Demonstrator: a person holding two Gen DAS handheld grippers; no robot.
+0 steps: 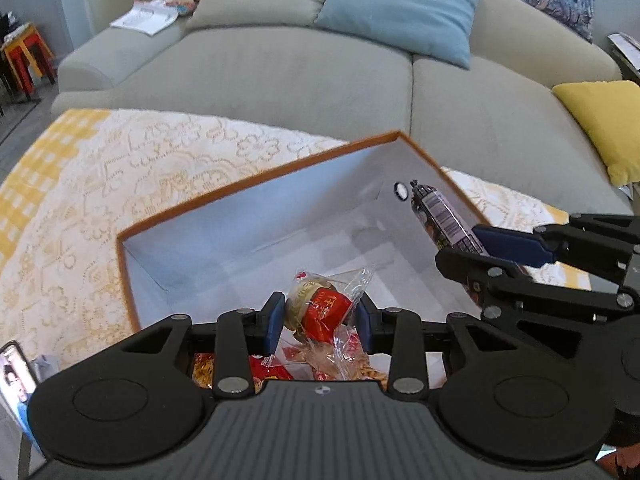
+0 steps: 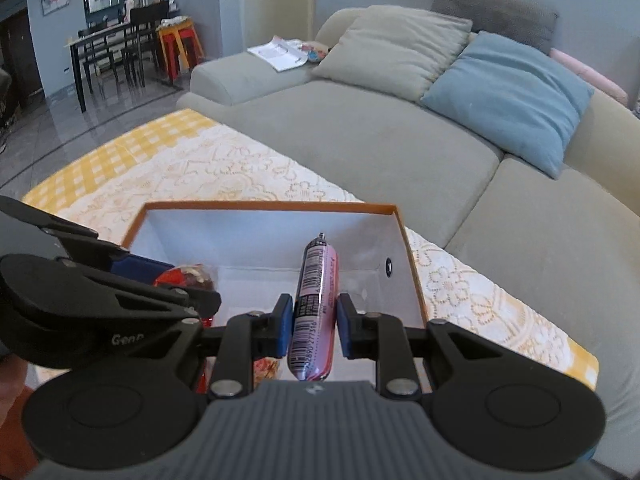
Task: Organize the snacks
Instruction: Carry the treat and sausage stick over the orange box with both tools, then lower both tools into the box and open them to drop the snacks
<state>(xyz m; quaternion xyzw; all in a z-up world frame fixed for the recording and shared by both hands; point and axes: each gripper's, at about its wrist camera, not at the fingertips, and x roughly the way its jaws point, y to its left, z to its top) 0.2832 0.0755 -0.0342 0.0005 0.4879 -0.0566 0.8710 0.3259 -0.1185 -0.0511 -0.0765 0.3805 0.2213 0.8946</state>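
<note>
Left gripper (image 1: 320,322): matte black linkage arms, round silver screw heads at pivots, blue pads (image 1: 274,322) on fingertips, ribbed grey body behind with small round emblem at centre, large black discs either side. Right gripper (image 2: 312,326): same black arms, silver screws, blue pads (image 2: 283,326), ribbed grey body. White lettering "Gen" on black arm in right wrist view.

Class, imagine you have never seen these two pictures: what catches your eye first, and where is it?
First, the orange-edged box with white walls, open on the lace tablecloth before a grey sofa. Over it, the left gripper clamps a red-wrapped pastry, and the right gripper holds a pink sausage stick pointing into the box.
</note>
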